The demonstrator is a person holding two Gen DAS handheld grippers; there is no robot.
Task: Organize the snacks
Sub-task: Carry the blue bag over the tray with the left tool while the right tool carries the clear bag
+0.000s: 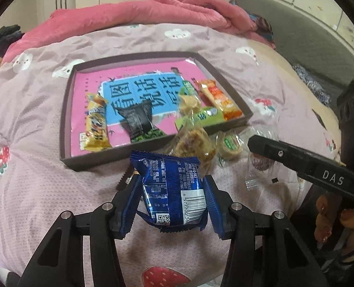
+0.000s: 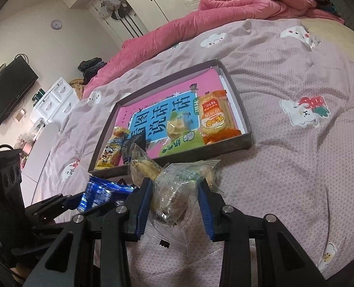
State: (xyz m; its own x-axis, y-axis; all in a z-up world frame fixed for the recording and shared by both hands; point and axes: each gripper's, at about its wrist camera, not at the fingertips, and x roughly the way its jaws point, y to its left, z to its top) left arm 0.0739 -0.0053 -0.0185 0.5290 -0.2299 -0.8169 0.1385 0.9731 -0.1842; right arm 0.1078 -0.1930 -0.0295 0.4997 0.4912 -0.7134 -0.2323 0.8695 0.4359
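My left gripper is shut on a blue snack packet just in front of the dark tray; the packet also shows in the right wrist view. My right gripper has its fingers on both sides of a clear-wrapped pastry lying on the bed and touching it. The tray holds a yellow packet, a black packet, a green packet and an orange packet. Two clear-wrapped pastries lie before the tray.
The tray sits on a lilac patterned bedsheet with a pink quilt bunched at the far side. A pink and blue book lines the tray floor. A wall TV and white drawers stand left of the bed.
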